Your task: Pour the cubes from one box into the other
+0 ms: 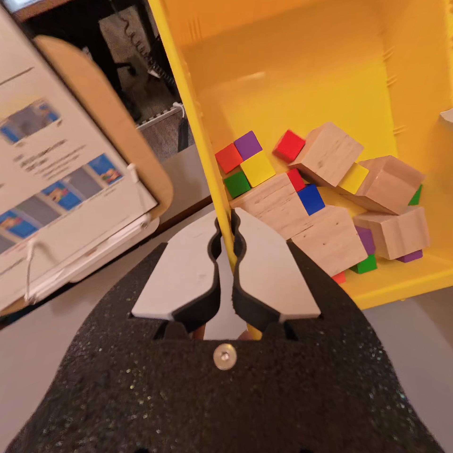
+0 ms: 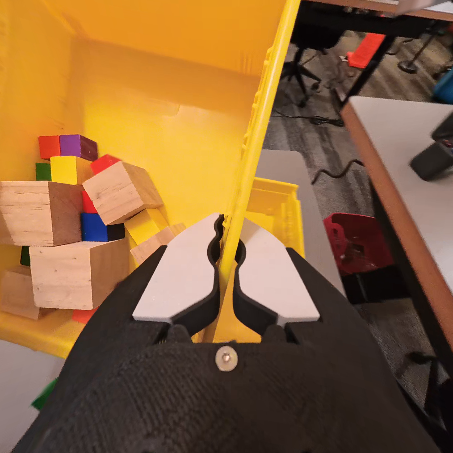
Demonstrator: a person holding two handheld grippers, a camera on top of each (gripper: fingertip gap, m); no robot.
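A yellow plastic box (image 1: 306, 85) is tilted, its open inside facing me. Several cubes are piled at its low end: big plain wooden ones (image 1: 289, 203) and small painted ones in red, purple, yellow (image 1: 257, 168), green and blue. My left gripper (image 1: 226, 220) is shut on the box's left wall. My right gripper (image 2: 229, 220) is shut on its right wall (image 2: 264, 98), with the cube pile (image 2: 61, 277) to its left. A second yellow box (image 2: 277, 198) lies beyond the right wall, mostly hidden.
A white printed sheet on a brown board (image 1: 73, 171) leans at the left on the grey table (image 1: 49, 355). At the right are another table (image 2: 402, 157), a red bin (image 2: 355, 242), a chair base and cables on the floor. A green piece (image 2: 45, 394) lies beside my right gripper.
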